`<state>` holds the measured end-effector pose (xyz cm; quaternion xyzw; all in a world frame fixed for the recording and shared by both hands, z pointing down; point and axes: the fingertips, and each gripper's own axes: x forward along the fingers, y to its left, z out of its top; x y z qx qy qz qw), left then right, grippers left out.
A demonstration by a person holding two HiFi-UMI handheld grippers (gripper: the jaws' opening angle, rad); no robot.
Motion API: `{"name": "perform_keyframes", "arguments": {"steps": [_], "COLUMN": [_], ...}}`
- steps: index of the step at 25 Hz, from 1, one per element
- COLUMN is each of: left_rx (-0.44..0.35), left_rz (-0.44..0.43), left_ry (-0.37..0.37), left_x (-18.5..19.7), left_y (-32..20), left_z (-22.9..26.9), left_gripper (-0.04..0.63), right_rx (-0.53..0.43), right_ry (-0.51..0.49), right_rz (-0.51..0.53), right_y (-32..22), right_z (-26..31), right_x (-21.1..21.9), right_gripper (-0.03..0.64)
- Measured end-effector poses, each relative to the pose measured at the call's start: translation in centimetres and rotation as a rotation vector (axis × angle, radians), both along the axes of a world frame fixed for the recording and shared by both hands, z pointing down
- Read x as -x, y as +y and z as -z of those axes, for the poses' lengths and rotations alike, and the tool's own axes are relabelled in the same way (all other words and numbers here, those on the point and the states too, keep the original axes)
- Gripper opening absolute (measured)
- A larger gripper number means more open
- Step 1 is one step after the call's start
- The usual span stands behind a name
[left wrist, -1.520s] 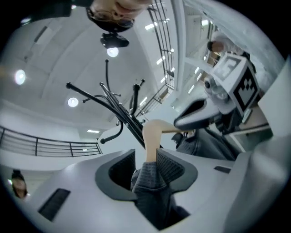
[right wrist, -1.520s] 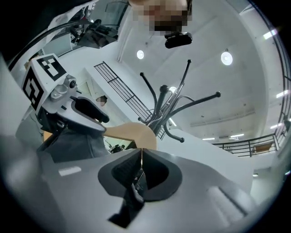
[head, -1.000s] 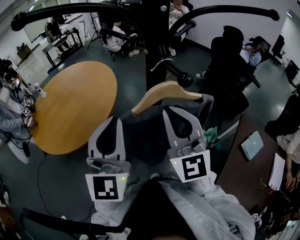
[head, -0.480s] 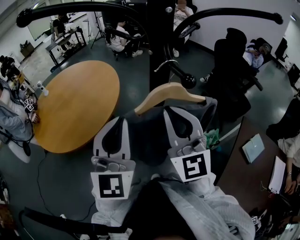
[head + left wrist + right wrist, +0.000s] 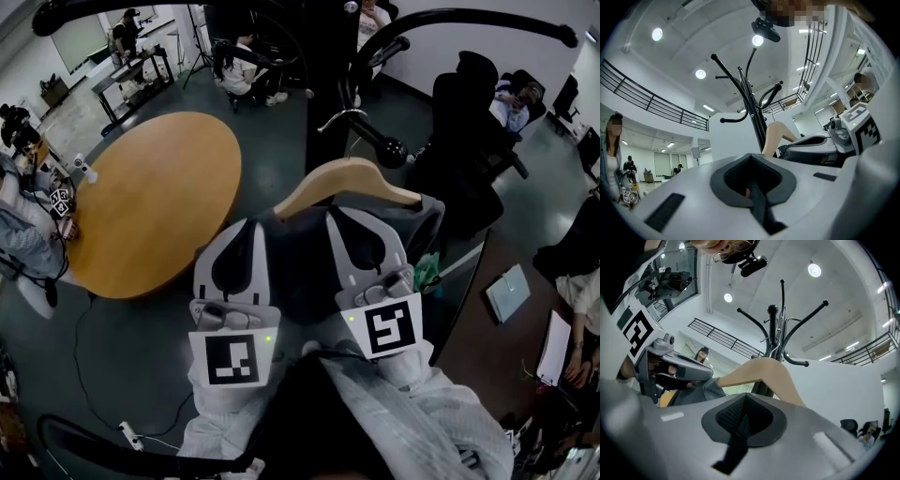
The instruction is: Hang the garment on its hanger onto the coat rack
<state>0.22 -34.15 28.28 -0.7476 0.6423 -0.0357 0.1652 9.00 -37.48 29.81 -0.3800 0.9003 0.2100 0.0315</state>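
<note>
A dark grey garment (image 5: 300, 272) hangs on a wooden hanger (image 5: 347, 178), held up in front of the black coat rack (image 5: 328, 75). The hanger's metal hook (image 5: 339, 116) is just left of a ball-tipped rack arm (image 5: 391, 151) and rests on nothing. My left gripper (image 5: 251, 227) is shut on the garment's left shoulder. My right gripper (image 5: 352, 216) is shut on the garment just under the hanger's middle. In the left gripper view the left gripper (image 5: 751, 157) points up at the rack (image 5: 751, 110). From the right gripper (image 5: 745, 397), the hanger (image 5: 764, 376) lies right behind the jaws.
A round wooden table (image 5: 141, 206) stands at the left, with a cable (image 5: 103, 375) on the floor beneath. Black office chairs (image 5: 469, 141) and seated people are at the right and back. A dark desk (image 5: 506, 309) with a notebook (image 5: 506, 291) is at the right.
The left gripper has drifted slightly right, toward the right one. Both grips on the garment are unchanged, and the hook stays just left of the ball-tipped arm.
</note>
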Motion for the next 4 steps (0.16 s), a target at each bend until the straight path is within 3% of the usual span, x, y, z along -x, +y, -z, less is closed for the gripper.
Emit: {"name": "perform_keyframes", "arguments": {"steps": [4], "left_rx": [0.009], "left_rz": [0.004], "left_ry": [-0.006], "left_x": [0.07], "left_y": [0.17], "left_z": [-0.34], "left_gripper": [0.005], "right_rx": [-0.002], "right_ry": [0.012], "right_rz": [0.003], "right_y": [0.22], "right_z": [-0.03], "right_x": [0.3], "right_gripper": [0.0]}}
